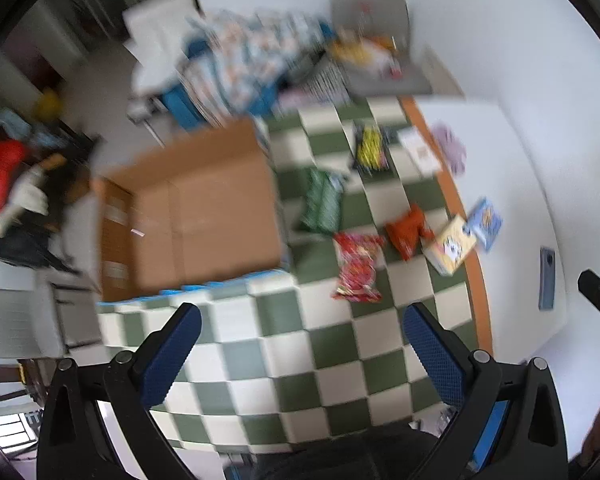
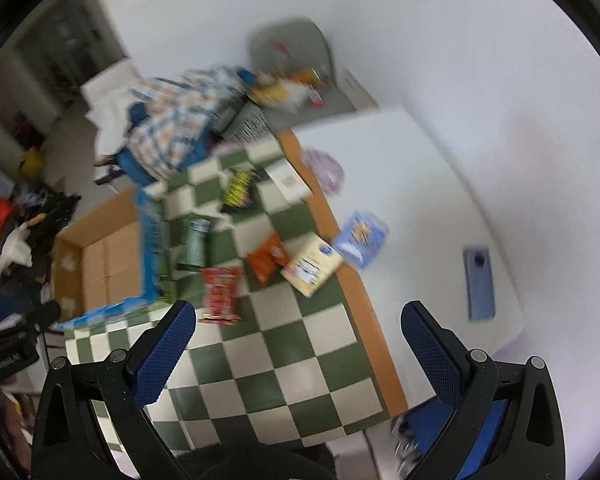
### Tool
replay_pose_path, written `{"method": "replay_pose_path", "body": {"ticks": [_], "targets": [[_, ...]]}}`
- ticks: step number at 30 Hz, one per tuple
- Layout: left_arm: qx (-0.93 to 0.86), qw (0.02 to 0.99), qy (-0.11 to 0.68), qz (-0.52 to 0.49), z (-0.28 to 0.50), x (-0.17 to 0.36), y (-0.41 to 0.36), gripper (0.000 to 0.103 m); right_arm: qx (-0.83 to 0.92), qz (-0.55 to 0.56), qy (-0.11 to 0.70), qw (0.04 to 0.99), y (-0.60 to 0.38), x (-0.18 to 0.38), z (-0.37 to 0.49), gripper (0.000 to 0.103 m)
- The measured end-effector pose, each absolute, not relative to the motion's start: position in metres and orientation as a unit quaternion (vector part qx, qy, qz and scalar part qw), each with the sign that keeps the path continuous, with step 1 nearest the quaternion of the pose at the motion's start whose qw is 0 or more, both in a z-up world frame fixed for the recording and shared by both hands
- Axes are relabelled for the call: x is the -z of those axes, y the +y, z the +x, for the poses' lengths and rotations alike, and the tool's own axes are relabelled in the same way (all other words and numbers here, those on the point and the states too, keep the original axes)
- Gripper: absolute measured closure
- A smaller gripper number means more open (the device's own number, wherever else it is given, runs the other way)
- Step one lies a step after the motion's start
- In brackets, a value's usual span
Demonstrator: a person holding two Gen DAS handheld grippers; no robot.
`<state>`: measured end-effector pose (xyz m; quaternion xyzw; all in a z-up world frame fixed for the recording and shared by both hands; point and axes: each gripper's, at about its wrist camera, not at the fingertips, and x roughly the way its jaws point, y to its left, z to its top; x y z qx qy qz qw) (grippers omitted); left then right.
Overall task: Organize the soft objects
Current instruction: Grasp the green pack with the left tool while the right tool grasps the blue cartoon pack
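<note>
Left wrist view shows the left gripper (image 1: 302, 334) up above the worktop (image 1: 340, 380), which has a green and white checked cloth on it. Its blue jaws are spread wide and hold nothing. Out past them, near the right edge of the cloth, lie soft snack bags: a red bag (image 1: 358, 266), an orange bag (image 1: 407, 232) just beside it, a green bag (image 1: 321, 200) farther back, and a yellow and black bag (image 1: 370, 148) toward the far edge. A yellow box (image 1: 452, 249) and a blue packet (image 1: 486, 222) lie at the cloth's right edge. A brown cardboard box (image 1: 192, 208) sits open off the left edge.

Right wrist view shows the right gripper (image 2: 298, 332) also up high, jaws wide and holding nothing. A blue phone (image 2: 480, 282) lies on the white part of the worktop, well apart from the bags. Both pictures are blurry.
</note>
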<state>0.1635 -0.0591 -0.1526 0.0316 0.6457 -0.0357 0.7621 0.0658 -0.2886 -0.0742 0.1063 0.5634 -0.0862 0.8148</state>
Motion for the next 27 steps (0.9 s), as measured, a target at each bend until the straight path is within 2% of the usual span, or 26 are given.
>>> {"method": "replay_pose_path", "body": {"ticks": [9,15,24,25,26,27], "targets": [[0.025,0.690,0.719,0.077,0.287,0.287,-0.104,0.000,0.141,0.185,0.640,0.733,-0.396,0.236,0.160,0.000],[0.031,0.640,0.762,0.097,0.334,0.357,-0.129,0.000,0.173,0.222,0.679,0.678,-0.435,0.328,0.213,0.000],[0.027,0.571,0.812,0.116,0.355,0.430,-0.124,0.000,0.188,0.265,0.697,0.639,-0.441,0.408,0.232,0.001],[0.027,0.568,0.815,0.114,0.355,0.434,-0.122,0.002,0.188,0.268,0.698,0.637,-0.441,0.412,0.233,0.001],[0.024,0.566,0.816,0.113,0.355,0.437,-0.120,0.010,0.188,0.270,0.698,0.636,-0.441,0.417,0.235,0.002],[0.021,0.564,0.817,0.117,0.354,0.440,-0.117,0.023,0.188,0.271,0.698,0.635,-0.441,0.420,0.235,0.003]]}}
